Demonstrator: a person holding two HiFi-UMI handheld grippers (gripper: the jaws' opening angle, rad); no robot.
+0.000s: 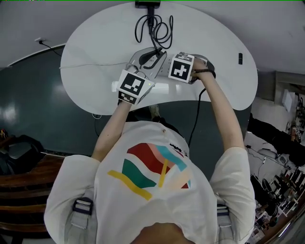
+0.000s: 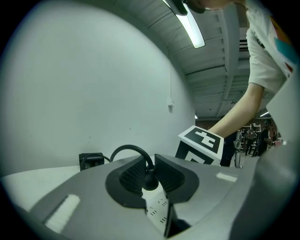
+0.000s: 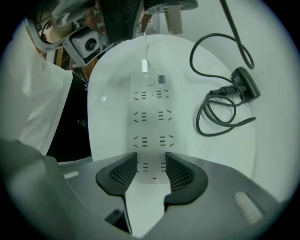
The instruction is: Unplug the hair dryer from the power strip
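My left gripper (image 2: 149,174) points about level above the table, shut on the black plug (image 2: 151,183) of the hair dryer's cord (image 2: 127,149). The plug hangs clear above the white power strip (image 2: 158,208). The cord loops (image 1: 155,29) back to a black unit (image 1: 147,5) at the table's far edge, which also shows in the right gripper view as the black unit (image 3: 244,84). My right gripper (image 3: 152,171) points straight down, its pads against the sides of the near end of the power strip (image 3: 152,112), which has several empty sockets.
The white table (image 1: 95,47) curves in front of the person, with dark floor beyond its near edge. A thin white wire (image 1: 90,65) runs off to the left. A small dark object (image 1: 240,58) lies at the right. A black cable (image 1: 195,119) hangs by the right arm.
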